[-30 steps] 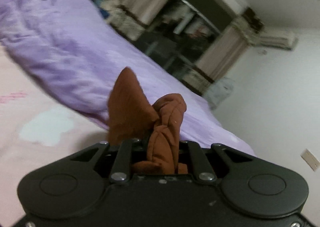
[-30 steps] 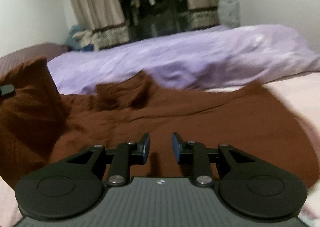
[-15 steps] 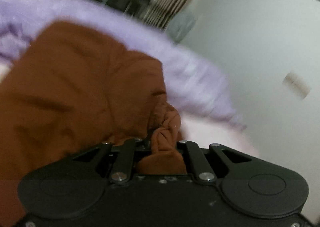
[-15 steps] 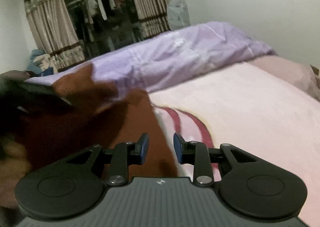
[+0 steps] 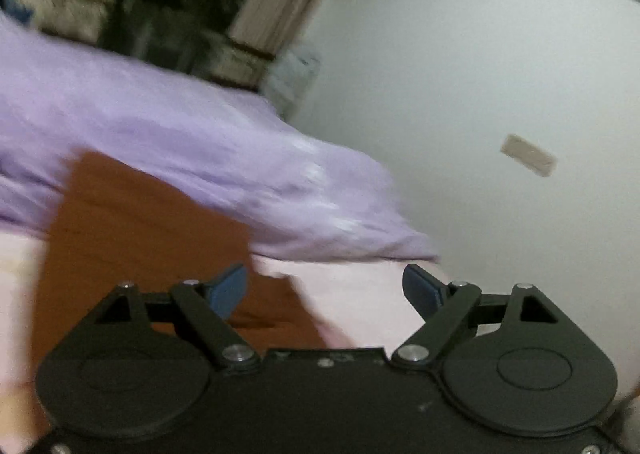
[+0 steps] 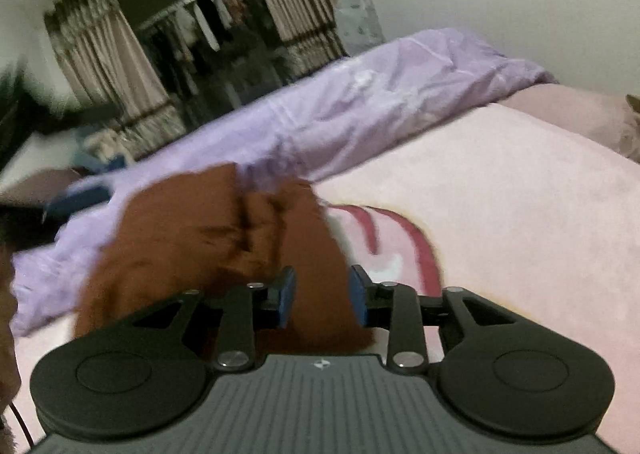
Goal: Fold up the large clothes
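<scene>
The brown garment [image 5: 132, 238] lies bunched on the pink bed sheet [image 5: 360, 302], blurred by motion. My left gripper [image 5: 324, 290] hovers over its right edge with jaws opening wide; the blue pads [image 5: 228, 290] touch nothing and only a strip of cloth lies below the gap. In the right wrist view the garment [image 6: 192, 230] rises in a crumpled heap just ahead. My right gripper [image 6: 322, 300] has its jaws opening a little. Brown cloth fills the gap between its pads [image 6: 286, 298], which do not visibly press on it.
A rumpled purple duvet [image 6: 380, 102] runs along the far side of the bed, behind the garment. Beyond it are curtains [image 6: 104, 66] and an open wardrobe with hanging clothes. A white wall [image 5: 480, 94] bounds the bed on the right. Pink sheet [image 6: 520, 214] stretches to the right.
My left gripper let go of the bunched brown cloth and sprang wide open while swinging sideways. The right gripper's jaws widened slightly, and the garment now lies in front of them.
</scene>
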Motion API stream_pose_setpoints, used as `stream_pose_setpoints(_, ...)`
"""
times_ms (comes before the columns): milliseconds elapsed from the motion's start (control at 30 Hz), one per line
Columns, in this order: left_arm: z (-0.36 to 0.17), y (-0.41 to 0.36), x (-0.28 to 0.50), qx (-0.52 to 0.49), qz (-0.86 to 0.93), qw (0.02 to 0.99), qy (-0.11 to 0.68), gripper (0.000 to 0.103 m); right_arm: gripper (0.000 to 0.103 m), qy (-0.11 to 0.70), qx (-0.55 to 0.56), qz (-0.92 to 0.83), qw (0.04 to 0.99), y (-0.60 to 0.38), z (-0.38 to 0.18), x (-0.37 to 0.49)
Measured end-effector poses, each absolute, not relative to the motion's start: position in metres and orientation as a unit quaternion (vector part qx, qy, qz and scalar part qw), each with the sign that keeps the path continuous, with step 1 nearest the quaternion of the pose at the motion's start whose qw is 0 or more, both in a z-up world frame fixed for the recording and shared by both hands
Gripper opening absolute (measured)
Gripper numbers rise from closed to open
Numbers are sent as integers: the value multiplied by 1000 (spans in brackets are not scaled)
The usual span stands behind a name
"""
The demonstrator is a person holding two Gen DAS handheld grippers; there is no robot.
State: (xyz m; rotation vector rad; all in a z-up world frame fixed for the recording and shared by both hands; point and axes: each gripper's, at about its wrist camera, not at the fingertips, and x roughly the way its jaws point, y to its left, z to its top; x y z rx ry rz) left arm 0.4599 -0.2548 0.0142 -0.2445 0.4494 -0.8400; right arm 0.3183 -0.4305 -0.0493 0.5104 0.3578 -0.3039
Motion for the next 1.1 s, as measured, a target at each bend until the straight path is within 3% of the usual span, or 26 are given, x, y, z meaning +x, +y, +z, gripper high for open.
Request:
stream_pose_setpoints(33, 12, -235, 455, -103, -379, 897, 203, 87, 44, 167, 264, -134, 940, -430, -46, 315)
stream_pose_setpoints(167, -26, -167, 447, -55, -286, 935, 202, 88, 75, 136, 343, -52, 928, -428, -43, 307)
stream_pose_setpoints(400, -105, -128, 442, -33, -270, 922, 277, 88, 76, 187, 379, -32, 905, -420, -61, 355)
stream_pose_setpoints(633, -130, -157, 470, -8, -259, 921, 293, 86, 78, 188, 451, -24, 872, -431, -75, 401)
stream_pose_setpoints(667, -130, -157, 472, -6, -259, 920, 293, 86, 75, 188, 448, -26, 874, -430, -72, 404)
stream_pose_setpoints(733, -117, -170, 466, 2, -260, 923, 285, 86, 39, 185, 428, -31, 884, -426, -62, 409)
stream_pose_setpoints(800, -106, -172, 454, 8, -262, 925, 276, 86, 22, 169, 405, -32, 898, -423, -47, 403)
stream_pose_setpoints(967, -102, -181, 456, 31, -237, 933, 268, 86, 20, 86, 362, -79, 925, -441, -23, 362)
stream_pose_setpoints(1100, -123, -180, 478, 7, -227, 923, 310, 87, 20, 176, 410, -97, 890, -480, -86, 381)
